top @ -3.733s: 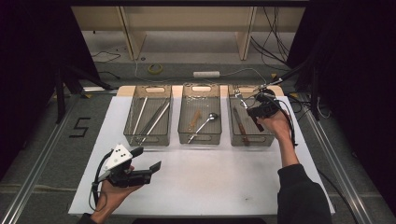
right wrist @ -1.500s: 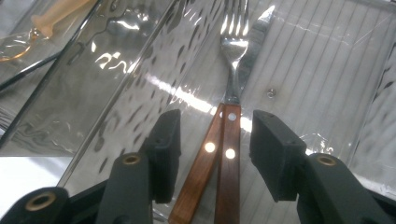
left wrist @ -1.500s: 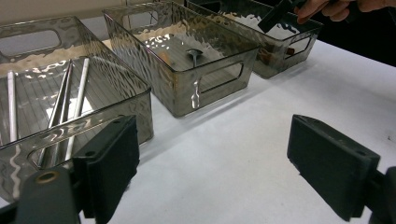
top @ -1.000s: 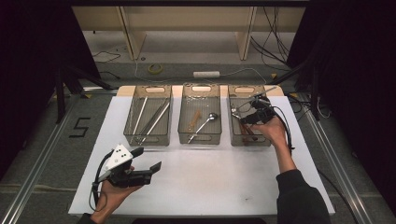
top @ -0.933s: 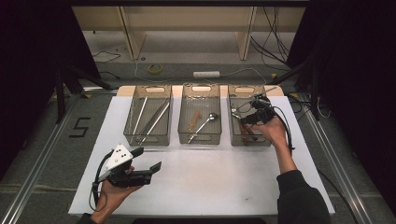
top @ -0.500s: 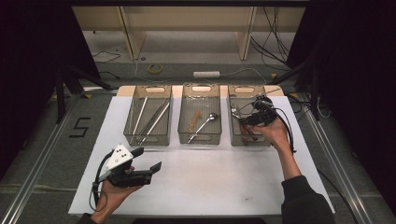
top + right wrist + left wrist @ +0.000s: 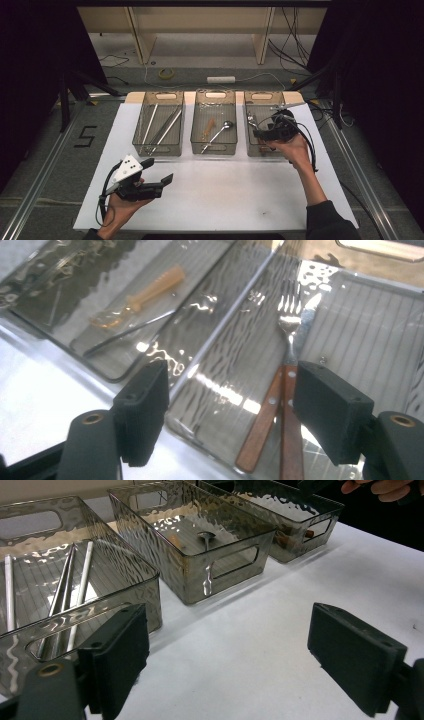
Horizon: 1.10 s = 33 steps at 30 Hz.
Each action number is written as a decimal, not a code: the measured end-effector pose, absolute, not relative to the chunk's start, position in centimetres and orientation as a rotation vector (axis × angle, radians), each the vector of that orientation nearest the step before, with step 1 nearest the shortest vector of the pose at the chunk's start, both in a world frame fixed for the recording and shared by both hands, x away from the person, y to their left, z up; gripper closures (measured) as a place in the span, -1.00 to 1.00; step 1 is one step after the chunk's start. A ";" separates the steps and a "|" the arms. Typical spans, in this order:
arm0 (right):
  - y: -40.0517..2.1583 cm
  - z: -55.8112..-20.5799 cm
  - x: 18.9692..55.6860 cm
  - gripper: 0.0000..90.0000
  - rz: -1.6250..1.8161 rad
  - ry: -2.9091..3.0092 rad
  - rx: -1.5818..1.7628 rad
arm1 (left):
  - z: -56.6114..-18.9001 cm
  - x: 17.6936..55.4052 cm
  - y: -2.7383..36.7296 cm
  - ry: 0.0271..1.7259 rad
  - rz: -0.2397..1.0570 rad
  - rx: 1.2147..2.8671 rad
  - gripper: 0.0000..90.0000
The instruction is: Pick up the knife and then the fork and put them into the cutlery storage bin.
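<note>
Three clear bins stand in a row on the white table top (image 7: pixel 225 195). My right gripper (image 7: pixel 261 131) hovers over the near part of the right bin (image 7: pixel 264 95). Its jaws have just been opening and stand open with nothing between them (image 7: pixel 230 410). Below them in that bin lie a fork (image 7: pixel 290 320) and a second wooden-handled utensil (image 7: pixel 260 425). My left gripper (image 7: pixel 159 171) rests low at the near left of the table, open and empty (image 7: pixel 225 655), facing the bins.
The left bin (image 7: pixel 156 151) holds long thin sticks (image 7: pixel 165 127). In the middle bin (image 7: pixel 215 149) lie a metal spoon (image 7: pixel 220 131) and an orange plastic spoon (image 7: pixel 140 295). White table surface stretches in front of the bins. Cables and shelf legs lie beyond the table.
My right gripper has drawn back a little toward the near end of the right bin. The left gripper has stayed where it was.
</note>
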State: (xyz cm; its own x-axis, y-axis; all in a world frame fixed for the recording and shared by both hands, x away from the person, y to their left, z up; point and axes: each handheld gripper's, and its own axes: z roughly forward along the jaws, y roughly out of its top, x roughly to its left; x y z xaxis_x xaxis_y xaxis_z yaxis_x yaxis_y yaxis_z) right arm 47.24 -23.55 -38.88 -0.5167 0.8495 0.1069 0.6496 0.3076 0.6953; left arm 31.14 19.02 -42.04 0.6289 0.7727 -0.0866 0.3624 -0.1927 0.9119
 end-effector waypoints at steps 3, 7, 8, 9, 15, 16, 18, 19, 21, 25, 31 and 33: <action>-23.4 -38.8 46.5 -0.31 1.055 2.282 1.345 | -42.0 31.1 19.0 0.917 0.486 1.796 -0.64; -23.2 -38.9 45.7 -0.33 1.076 2.277 1.317 | -42.0 31.1 19.0 0.918 0.485 1.796 -0.64; -23.1 -38.8 45.4 -0.34 1.095 2.274 1.309 | -42.0 31.1 19.0 0.917 0.485 1.795 -0.64; -23.1 -38.8 45.2 -0.34 1.111 2.269 1.301 | -42.0 31.1 19.0 0.918 0.485 1.795 -0.64; -22.9 -38.9 43.6 -0.34 1.216 2.249 1.265 | -42.1 31.1 19.0 0.920 0.483 1.796 -0.64; -22.8 -39.0 43.4 -0.35 1.227 2.249 1.257 | -42.1 31.1 19.0 0.920 0.482 1.795 -0.64; -22.7 -39.0 43.1 -0.36 1.237 2.255 1.242 | -42.1 31.1 19.0 0.920 0.481 1.795 -0.64; -22.7 -39.0 42.9 -0.36 1.244 2.251 1.234 | -42.1 31.1 19.0 0.920 0.481 1.795 -0.64; -22.7 -39.0 42.5 -0.37 1.265 2.250 1.220 | -42.1 31.2 19.0 0.922 0.480 1.796 -0.64; -22.8 -39.0 41.9 -0.39 1.312 2.232 1.203 | -42.1 31.2 19.0 0.921 0.476 1.797 -0.64; -22.6 -39.4 41.1 -0.41 1.354 2.242 1.170 | -42.0 31.2 18.8 0.918 0.474 1.799 -0.64; -22.5 -39.5 40.9 -0.42 1.366 2.245 1.157 | -42.0 31.2 18.8 0.916 0.477 1.802 -0.64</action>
